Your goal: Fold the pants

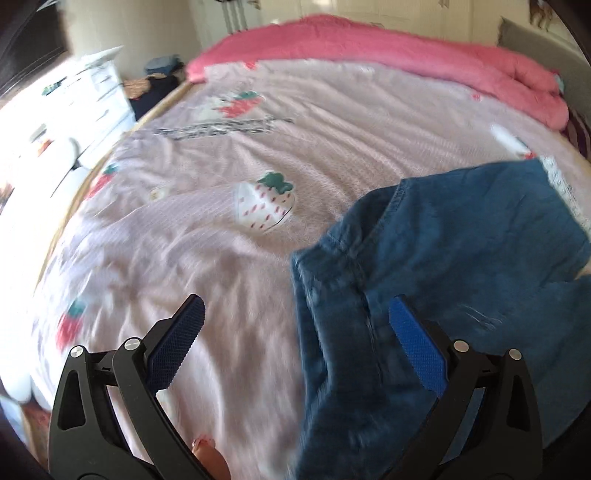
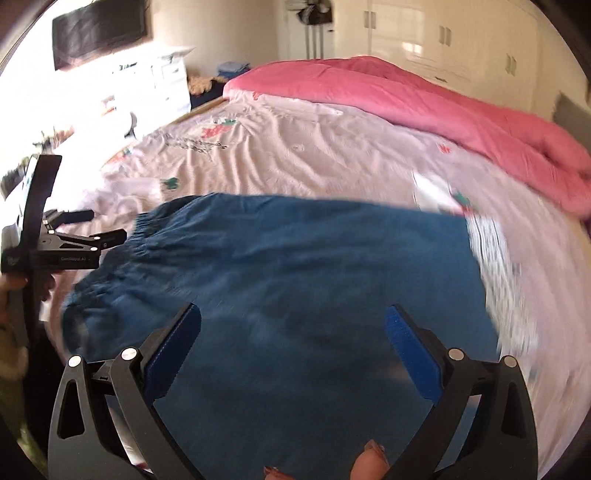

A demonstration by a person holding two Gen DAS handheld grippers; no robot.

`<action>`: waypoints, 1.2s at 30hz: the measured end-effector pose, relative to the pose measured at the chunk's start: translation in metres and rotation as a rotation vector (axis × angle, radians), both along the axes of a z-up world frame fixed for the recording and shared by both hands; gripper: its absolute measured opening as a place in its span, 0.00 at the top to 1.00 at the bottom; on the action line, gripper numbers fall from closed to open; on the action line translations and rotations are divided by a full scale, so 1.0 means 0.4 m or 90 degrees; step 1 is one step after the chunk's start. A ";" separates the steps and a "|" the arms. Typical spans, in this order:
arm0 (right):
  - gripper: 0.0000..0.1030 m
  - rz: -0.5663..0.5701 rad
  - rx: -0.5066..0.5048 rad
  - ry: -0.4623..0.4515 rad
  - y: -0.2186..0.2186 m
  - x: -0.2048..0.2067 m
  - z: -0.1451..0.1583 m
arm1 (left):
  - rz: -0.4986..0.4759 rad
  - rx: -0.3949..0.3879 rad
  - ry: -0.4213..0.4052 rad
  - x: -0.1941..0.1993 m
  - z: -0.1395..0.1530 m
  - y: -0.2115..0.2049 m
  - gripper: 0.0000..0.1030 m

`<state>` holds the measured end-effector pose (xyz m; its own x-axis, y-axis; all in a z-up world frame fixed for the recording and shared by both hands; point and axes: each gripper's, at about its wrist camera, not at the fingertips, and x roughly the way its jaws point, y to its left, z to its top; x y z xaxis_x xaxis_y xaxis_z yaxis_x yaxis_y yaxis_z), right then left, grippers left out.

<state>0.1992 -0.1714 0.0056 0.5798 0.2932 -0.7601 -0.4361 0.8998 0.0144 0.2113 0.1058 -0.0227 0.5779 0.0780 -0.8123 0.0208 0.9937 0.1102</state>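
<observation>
Blue denim pants (image 2: 295, 288) with a white lace hem (image 2: 491, 258) lie spread on the pale pink bed sheet (image 2: 295, 158). In the left wrist view the pants (image 1: 443, 266) fill the lower right, their elastic waistband edge under my left gripper (image 1: 295, 314). My left gripper is open and empty, hovering over the waistband edge; it also shows at the left of the right wrist view (image 2: 88, 225). My right gripper (image 2: 291, 321) is open and empty, above the middle of the pants.
A rolled pink duvet (image 2: 424, 99) lies along the far side of the bed. A white dresser (image 2: 155, 81) and a pile of clothes (image 2: 207, 86) stand past the bed's left edge. White wardrobes (image 2: 443, 33) line the back wall.
</observation>
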 end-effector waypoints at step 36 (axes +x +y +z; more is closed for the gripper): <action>0.98 0.307 -0.088 -0.009 0.171 0.146 0.031 | -0.185 -0.139 -0.082 -0.006 0.081 0.012 0.72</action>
